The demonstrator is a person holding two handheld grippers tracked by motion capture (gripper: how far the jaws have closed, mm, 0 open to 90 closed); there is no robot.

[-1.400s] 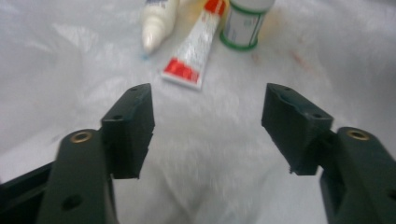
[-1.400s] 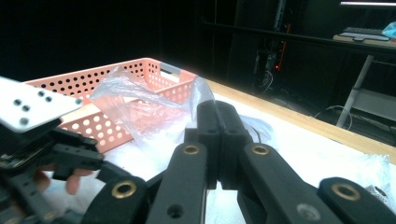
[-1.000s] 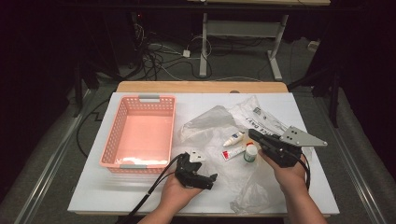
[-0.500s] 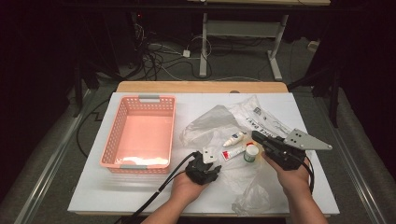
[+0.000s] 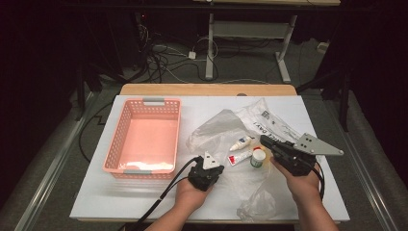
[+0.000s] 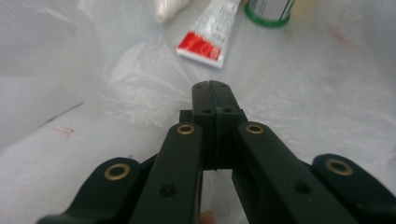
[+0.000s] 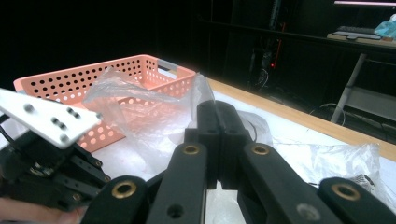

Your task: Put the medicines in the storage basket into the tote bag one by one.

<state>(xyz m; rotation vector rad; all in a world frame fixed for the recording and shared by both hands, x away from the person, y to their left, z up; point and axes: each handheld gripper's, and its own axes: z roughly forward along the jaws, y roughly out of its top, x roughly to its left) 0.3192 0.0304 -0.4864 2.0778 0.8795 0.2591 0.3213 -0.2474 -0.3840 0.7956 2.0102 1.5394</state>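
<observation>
The clear plastic bag is lying crumpled on the white table, just right of the pink basket. The left gripper is pinching a fold of its film; its jaws have just been closing and are now pressed together on the plastic. Near its tip, 1 red-ended tube, 1 white tube and 1 green-capped bottle are lying. The right gripper is holding the bag's far edge up, jaws closed on it.
</observation>
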